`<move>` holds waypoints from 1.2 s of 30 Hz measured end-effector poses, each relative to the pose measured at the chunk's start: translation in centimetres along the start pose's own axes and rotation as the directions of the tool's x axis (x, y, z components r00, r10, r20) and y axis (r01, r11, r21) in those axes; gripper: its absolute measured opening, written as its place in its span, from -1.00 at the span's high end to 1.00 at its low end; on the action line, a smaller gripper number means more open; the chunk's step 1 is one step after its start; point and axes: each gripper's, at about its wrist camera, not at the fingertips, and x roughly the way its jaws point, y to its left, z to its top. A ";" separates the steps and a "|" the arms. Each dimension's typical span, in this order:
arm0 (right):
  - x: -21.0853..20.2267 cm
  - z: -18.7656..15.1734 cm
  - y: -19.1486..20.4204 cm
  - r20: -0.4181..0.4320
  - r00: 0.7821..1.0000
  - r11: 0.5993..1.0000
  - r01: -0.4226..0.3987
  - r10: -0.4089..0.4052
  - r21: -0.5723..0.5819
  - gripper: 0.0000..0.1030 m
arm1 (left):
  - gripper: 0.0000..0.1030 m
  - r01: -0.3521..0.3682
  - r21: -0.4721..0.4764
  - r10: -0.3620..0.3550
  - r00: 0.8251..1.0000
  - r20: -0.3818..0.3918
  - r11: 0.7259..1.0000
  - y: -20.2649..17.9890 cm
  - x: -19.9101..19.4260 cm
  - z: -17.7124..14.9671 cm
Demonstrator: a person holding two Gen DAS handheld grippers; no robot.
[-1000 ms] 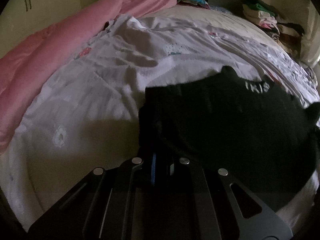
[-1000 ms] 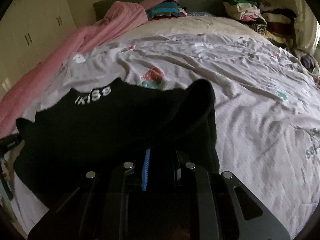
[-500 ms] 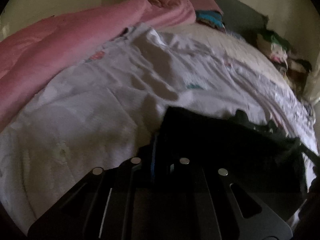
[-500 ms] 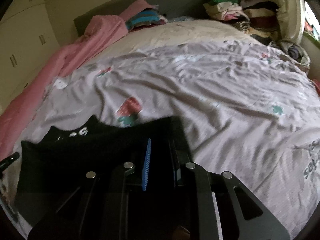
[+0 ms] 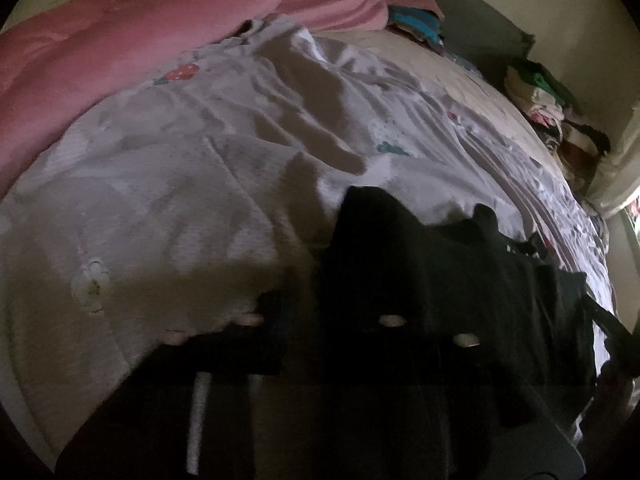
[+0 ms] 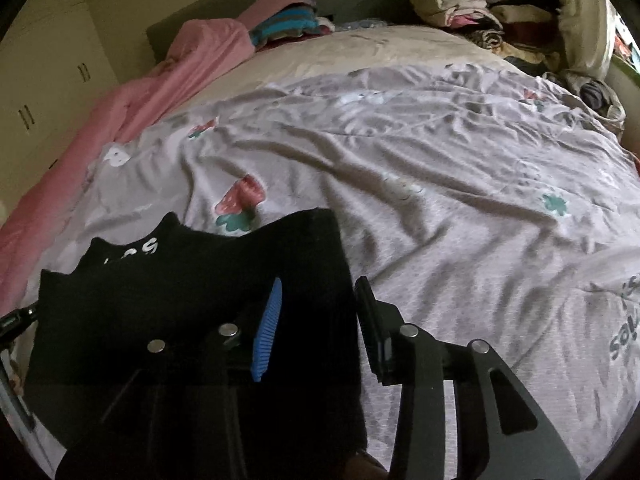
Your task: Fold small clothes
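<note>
A small black garment (image 6: pixel 168 292) with white lettering at its collar lies folded on the bed's near edge; it also shows in the left wrist view (image 5: pixel 460 280). My right gripper (image 6: pixel 318 300) is open, its jaws spread over the garment's right edge, the blue pad (image 6: pixel 266 332) on the cloth. My left gripper (image 5: pixel 320 320) sits low at the garment's left edge. It is dark and blurred, and the cloth covers its fingertips, so I cannot tell its state.
The bed is covered by a wrinkled pale sheet (image 6: pixel 440 184) with printed strawberries. A pink blanket (image 5: pixel 140 60) lies along the left side. Piles of folded clothes (image 6: pixel 472 12) stand at the headboard, at the right and at the centre (image 6: pixel 288 24).
Both grippers have lowered the black garment onto the bed, folding it over. My right gripper has opened and let go of the cloth. The left view has become darker.
</note>
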 end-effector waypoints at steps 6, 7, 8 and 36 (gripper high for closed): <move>-1.9 -0.2 0.4 0.075 0.997 1.000 -0.030 0.030 -0.001 0.88 | 1.00 -0.051 0.064 0.045 0.995 0.091 0.997 -0.7 -2.4 0.3; -2.6 -0.1 0.0 0.100 0.995 0.999 -0.028 0.027 0.016 0.88 | 1.00 -0.065 0.066 0.056 0.991 0.118 0.996 -0.7 -3.1 0.4; -3.0 -0.1 -0.3 0.114 0.993 0.999 -0.027 0.024 0.031 0.88 | 1.00 -0.077 0.065 0.067 0.988 0.139 0.995 -0.6 -3.6 0.5; -3.7 -4.0 -1.7 0.028 1.000 0.997 -0.007 0.005 0.078 0.21 | 0.26 0.139 0.011 -0.138 0.990 -0.015 0.990 -0.1 -1.4 -2.0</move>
